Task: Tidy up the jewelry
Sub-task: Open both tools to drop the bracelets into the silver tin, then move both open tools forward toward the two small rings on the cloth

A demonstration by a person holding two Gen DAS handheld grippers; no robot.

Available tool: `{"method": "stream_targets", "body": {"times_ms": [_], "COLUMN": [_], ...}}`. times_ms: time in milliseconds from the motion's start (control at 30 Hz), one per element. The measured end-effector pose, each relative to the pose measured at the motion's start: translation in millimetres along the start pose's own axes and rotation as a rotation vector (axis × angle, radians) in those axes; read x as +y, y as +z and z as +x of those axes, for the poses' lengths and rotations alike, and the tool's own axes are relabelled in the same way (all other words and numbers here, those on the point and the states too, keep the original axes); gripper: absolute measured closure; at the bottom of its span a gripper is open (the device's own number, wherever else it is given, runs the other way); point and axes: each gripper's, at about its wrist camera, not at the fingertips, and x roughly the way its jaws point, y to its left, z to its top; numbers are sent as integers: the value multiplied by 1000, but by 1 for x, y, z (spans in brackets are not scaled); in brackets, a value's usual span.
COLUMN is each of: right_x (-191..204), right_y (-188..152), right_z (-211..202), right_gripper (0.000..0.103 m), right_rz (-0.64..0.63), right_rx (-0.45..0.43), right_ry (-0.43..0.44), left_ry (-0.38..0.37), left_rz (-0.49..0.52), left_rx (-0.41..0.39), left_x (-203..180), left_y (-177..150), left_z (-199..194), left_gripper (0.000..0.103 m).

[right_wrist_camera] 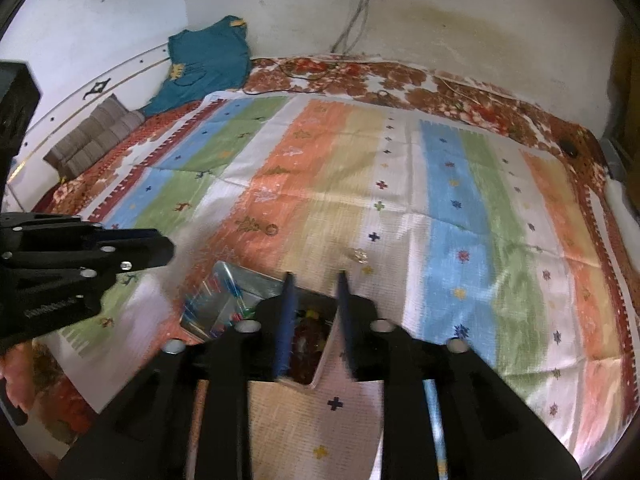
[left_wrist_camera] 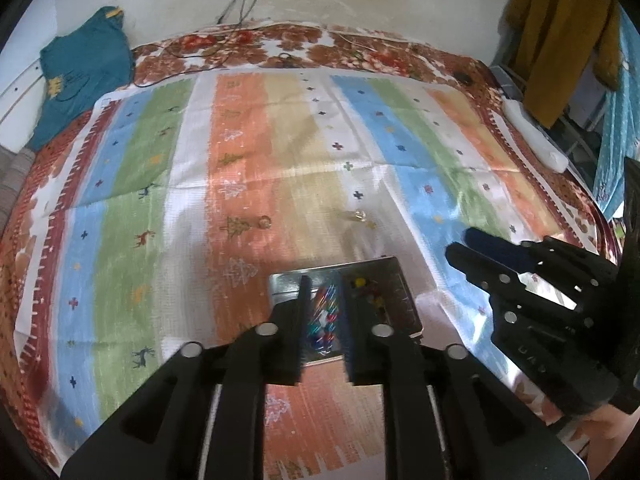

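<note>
An open jewelry box lies on the striped cloth, with coloured beads in a shiny half and small pieces in the dark half. My left gripper is open and empty just above the box. My right gripper is open and empty over the box's dark half; it also shows in the left wrist view. A ring lies on the orange stripe beyond the box, also in the right wrist view. A small clear jewel lies on the beige stripe, also in the right wrist view.
The striped cloth covers a floral bedspread. A teal garment lies at the far left. A white power strip sits at the right edge. A mustard garment hangs at the right. Cables run down the wall.
</note>
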Motion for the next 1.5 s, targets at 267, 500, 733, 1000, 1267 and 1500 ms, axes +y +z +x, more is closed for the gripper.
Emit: {"method": "stream_targets", "body": {"times_ms": [267,500,733,1000,1267,1500], "right_x": [-14,-18,-22,-17,-21,-25], "right_y": [0,3,8,14,19,29], "right_z": [12,21,32,48,69,84], "right_gripper": [63,61,56,55,52,49], "right_rz": [29,35,46,25,32,56], "right_rx": [34,58,81,108,165,180], "right_ry": [-31,-37,-41,-38,-28,-9], "left_ry": [28,41,59,85,112,99], "left_rz": [-28,-37,-40,-43,-45,-77], "left_rx": [14,29,28,38,100,104], "left_x": [13,21,25,29,44,49], "left_y": [3,6,12,21,34,47], "left_z": [7,14,20,34,69,86], "left_gripper": [65,56,54,49,49,48]}}
